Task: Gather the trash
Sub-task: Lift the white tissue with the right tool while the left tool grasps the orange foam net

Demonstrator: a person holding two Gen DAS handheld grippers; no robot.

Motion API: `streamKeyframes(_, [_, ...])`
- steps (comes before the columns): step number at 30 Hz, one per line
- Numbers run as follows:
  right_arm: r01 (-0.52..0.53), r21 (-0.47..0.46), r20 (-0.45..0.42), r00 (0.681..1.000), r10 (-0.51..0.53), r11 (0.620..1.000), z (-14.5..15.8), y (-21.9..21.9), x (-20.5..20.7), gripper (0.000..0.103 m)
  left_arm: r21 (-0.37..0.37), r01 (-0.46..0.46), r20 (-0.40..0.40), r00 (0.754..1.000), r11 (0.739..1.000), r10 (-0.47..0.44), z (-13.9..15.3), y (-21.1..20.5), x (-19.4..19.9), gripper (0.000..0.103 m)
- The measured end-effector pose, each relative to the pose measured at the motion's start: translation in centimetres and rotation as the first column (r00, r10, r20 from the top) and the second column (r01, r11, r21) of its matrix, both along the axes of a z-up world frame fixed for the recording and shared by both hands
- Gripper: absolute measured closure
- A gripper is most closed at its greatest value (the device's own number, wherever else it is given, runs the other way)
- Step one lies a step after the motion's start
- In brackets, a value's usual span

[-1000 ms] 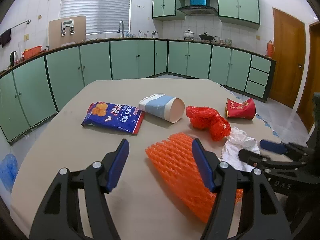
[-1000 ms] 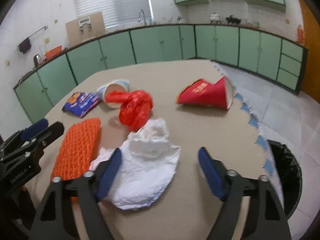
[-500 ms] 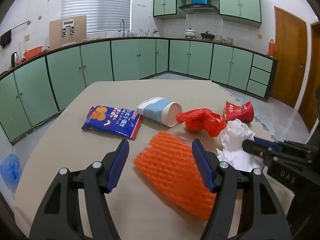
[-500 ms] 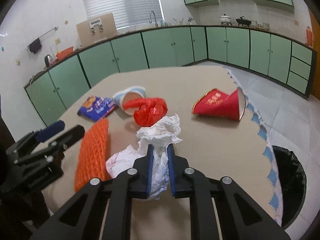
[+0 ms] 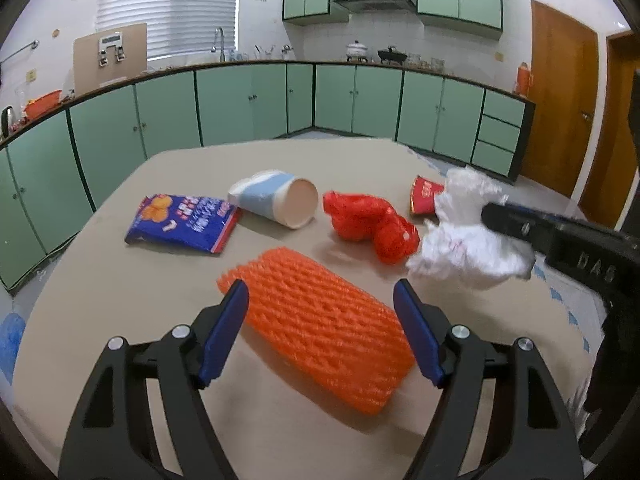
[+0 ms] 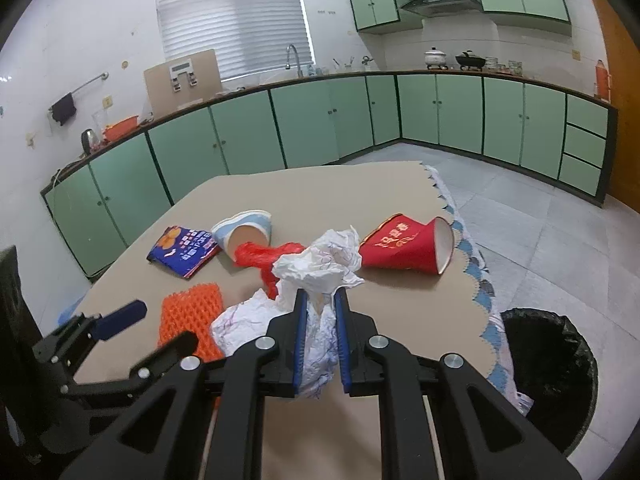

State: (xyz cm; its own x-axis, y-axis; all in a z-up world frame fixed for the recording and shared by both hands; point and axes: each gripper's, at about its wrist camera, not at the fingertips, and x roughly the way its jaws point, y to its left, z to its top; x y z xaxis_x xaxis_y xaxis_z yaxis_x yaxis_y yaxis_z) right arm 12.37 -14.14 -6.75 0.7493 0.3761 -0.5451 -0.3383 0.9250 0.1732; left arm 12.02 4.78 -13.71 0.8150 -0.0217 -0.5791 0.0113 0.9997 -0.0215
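My right gripper (image 6: 320, 300) is shut on a crumpled white paper wad (image 6: 316, 268) and holds it above the table; the wad also shows in the left wrist view (image 5: 464, 232). My left gripper (image 5: 320, 300) is open, its jaws either side of an orange foam net (image 5: 324, 320) lying on the table. Beyond lie a red plastic bag (image 5: 368, 224), a blue-and-white paper cup (image 5: 276, 202) on its side, a blue snack packet (image 5: 184, 222) and a red paper cup (image 6: 412, 246) on its side.
The beige table (image 5: 120, 288) has a scalloped blue-trimmed right edge (image 6: 480, 280). A black-lined trash bin (image 6: 552, 368) stands on the floor right of the table. Green cabinets (image 6: 280, 128) line the walls behind.
My right gripper closed on the white paper wad and has lifted it off the table. My left gripper stayed open and drew back a little over the orange net.
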Motion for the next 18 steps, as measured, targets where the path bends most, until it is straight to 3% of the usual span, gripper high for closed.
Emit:
streamKeyframes(3, [0.006,0.001,0.002,1.000,-0.006,1.000,0.0,-0.2,0.1,0.089,0.015,0.000,-0.034,0.999,1.000,0.001,-0.9,-0.3,0.4,0.031])
streamKeyframes(5, [0.008,0.003,0.001,1.000,-0.008,1.000,0.0,-0.4,0.1,0.089,0.022,0.003,-0.053,0.999,1.000,-0.002,-1.4,-0.4,0.6,0.039])
streamKeyframes(7, [0.009,0.005,-0.001,1.000,-0.009,1.000,-0.1,-0.4,0.1,0.089,0.016,0.012,-0.089,0.996,1.000,-0.011,-2.2,-0.4,0.9,0.060])
streamKeyframes(9, [0.008,0.007,-0.002,1.000,-0.008,1.000,-0.1,-0.3,0.1,0.089,-0.007,0.012,-0.115,0.993,1.000,-0.012,-2.8,-0.1,1.2,0.067])
streamKeyframes(13, [0.007,0.009,0.000,1.000,-0.007,1.000,-0.1,-0.3,0.0,0.089,-0.035,-0.009,-0.113,0.994,0.999,0.005,-2.7,0.7,1.4,0.093])
streamKeyframes(16, [0.007,0.009,0.004,1.000,-0.007,1.000,0.0,-0.3,-0.1,0.089,-0.064,-0.014,-0.111,0.994,0.998,0.007,-2.4,1.3,1.5,0.103])
streamKeyframes(18, [0.007,0.010,0.008,1.000,-0.007,1.000,0.2,-0.4,-0.2,0.089,-0.070,-0.014,-0.099,0.995,0.997,0.007,-2.0,1.4,1.5,0.103])
